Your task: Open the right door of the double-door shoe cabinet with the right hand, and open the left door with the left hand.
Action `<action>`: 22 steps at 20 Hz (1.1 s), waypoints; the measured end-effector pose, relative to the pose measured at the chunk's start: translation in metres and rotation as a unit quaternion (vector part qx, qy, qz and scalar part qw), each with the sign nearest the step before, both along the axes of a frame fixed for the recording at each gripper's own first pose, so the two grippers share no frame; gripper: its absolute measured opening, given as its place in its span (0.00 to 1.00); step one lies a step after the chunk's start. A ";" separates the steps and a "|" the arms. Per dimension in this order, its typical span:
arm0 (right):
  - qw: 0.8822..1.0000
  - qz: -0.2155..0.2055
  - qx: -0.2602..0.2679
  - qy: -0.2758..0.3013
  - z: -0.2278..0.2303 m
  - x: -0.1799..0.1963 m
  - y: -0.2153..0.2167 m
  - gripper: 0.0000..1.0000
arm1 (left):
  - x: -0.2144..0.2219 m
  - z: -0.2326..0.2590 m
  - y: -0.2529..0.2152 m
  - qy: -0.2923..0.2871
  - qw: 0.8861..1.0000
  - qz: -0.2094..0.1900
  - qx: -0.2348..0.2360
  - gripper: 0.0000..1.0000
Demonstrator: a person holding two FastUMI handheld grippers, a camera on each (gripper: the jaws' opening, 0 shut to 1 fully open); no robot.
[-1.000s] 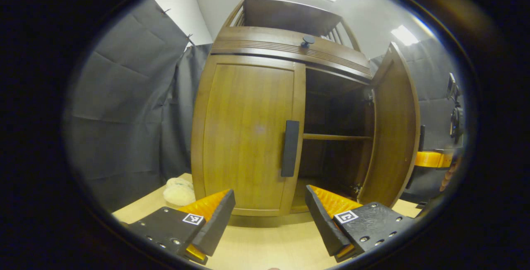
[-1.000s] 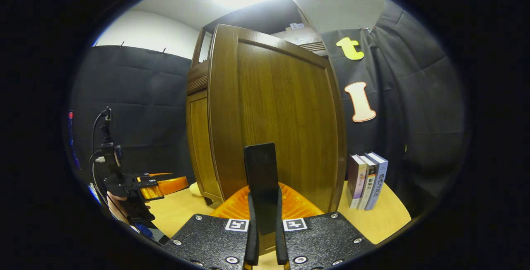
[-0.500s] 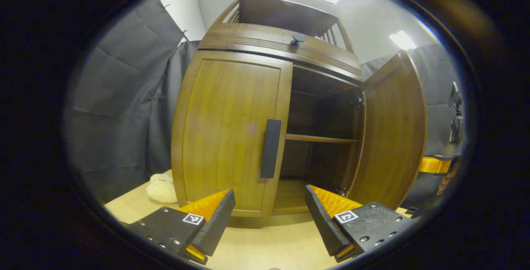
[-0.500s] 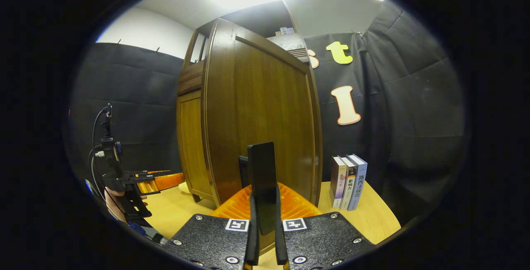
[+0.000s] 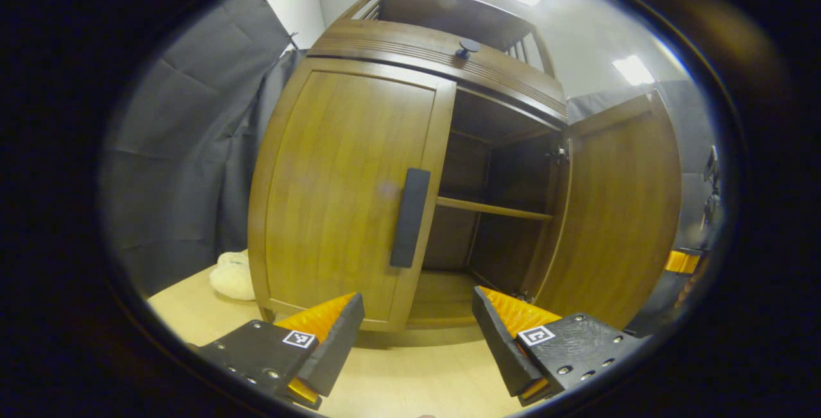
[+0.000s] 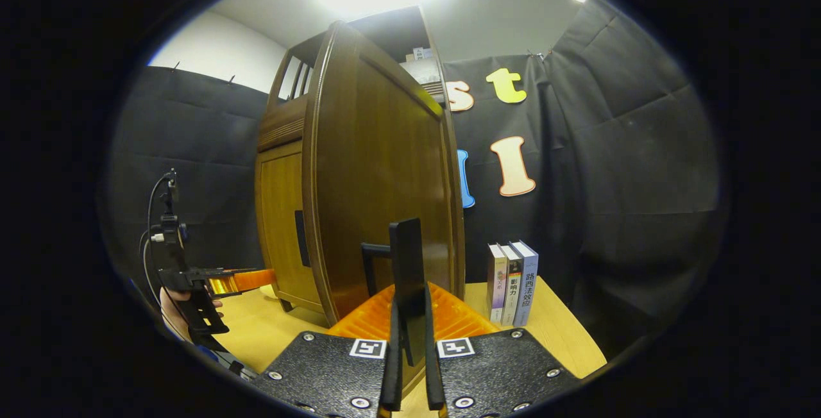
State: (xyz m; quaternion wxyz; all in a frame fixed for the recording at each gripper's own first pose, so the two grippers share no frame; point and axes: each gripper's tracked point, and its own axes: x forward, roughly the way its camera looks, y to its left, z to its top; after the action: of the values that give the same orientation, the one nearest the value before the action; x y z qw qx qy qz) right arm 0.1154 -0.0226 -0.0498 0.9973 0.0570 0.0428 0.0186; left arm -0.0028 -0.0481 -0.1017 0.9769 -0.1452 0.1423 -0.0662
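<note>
The wooden shoe cabinet (image 5: 442, 62) stands on a light table. Its left door (image 5: 333, 193) is closed, with a dark vertical handle (image 5: 409, 218) at its inner edge. My left gripper (image 5: 415, 318) is open just in front of and below that handle, touching nothing. The right door (image 5: 619, 213) is swung wide open, showing a shelf (image 5: 494, 208) inside. In the right gripper view, my right gripper (image 6: 409, 347) is shut on the right door's handle (image 6: 406, 264), with the right door (image 6: 378, 174) seen nearly edge-on. The left gripper (image 6: 234, 280) shows off to the left, held by a hand.
A cream fluffy item (image 5: 232, 275) lies on the table (image 5: 410, 386) left of the cabinet. Three upright books (image 6: 510, 283) stand beside the open door near the black cloth wall. The right gripper's body (image 5: 680, 261) peeks out beyond the open door.
The right door has swung farther open, pulled by my right gripper. My left gripper has come closer to the cabinet, and the left door's handle now lies more directly ahead of it.
</note>
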 end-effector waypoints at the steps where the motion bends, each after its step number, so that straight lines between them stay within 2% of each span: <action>1: 1.000 0.000 0.003 -0.002 0.000 -0.001 -0.004 0.14 | 0.001 -0.001 0.000 0.000 1.000 0.000 0.000 0.98; 3: 1.000 0.001 0.007 -0.004 0.000 -0.003 -0.012 0.15 | 0.001 -0.001 0.000 0.002 1.000 0.002 0.004 1.00; 4: 1.000 -0.001 0.009 -0.004 -0.001 -0.003 -0.017 0.14 | 0.000 -0.001 0.000 0.003 1.000 0.003 0.005 0.98; 10: 1.000 -0.017 0.013 0.007 -0.011 -0.004 -0.052 0.12 | 0.000 0.000 0.003 0.005 1.000 0.012 0.014 0.98; 11: 1.000 -0.017 0.017 0.004 -0.008 -0.004 -0.057 0.10 | 0.000 0.000 0.004 0.007 1.000 0.014 0.014 1.00; 14: 1.000 -0.007 0.027 0.000 -0.008 -0.005 -0.065 0.08 | 0.001 -0.003 0.006 0.013 1.000 0.019 0.019 0.98; 15: 1.000 -0.005 0.025 0.001 -0.009 -0.004 -0.069 0.02 | 0.001 -0.003 0.006 0.015 0.999 0.021 0.023 1.00; 16: 1.000 -0.003 0.025 0.001 -0.009 -0.005 -0.072 0.02 | 0.000 -0.003 0.007 0.015 0.999 0.024 0.026 1.00; 17: 1.000 0.000 0.027 0.000 -0.009 -0.005 -0.074 0.08 | 0.001 -0.002 0.009 0.015 0.999 0.026 0.029 1.00; 18: 1.000 0.004 0.031 0.001 -0.010 -0.005 -0.075 0.07 | 0.001 0.000 0.010 0.013 0.999 0.028 0.032 0.98; 22: 0.999 0.005 0.034 0.012 -0.013 -0.026 -0.083 0.13 | 0.001 0.014 0.013 0.002 0.998 0.036 0.047 1.00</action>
State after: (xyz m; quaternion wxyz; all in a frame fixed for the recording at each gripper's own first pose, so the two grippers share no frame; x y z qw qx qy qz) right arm 0.0896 -0.1059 -0.0628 0.9941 0.0907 0.0549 0.0241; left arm -0.0017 -0.0349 -0.0873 0.9840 -0.1046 0.1423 -0.0238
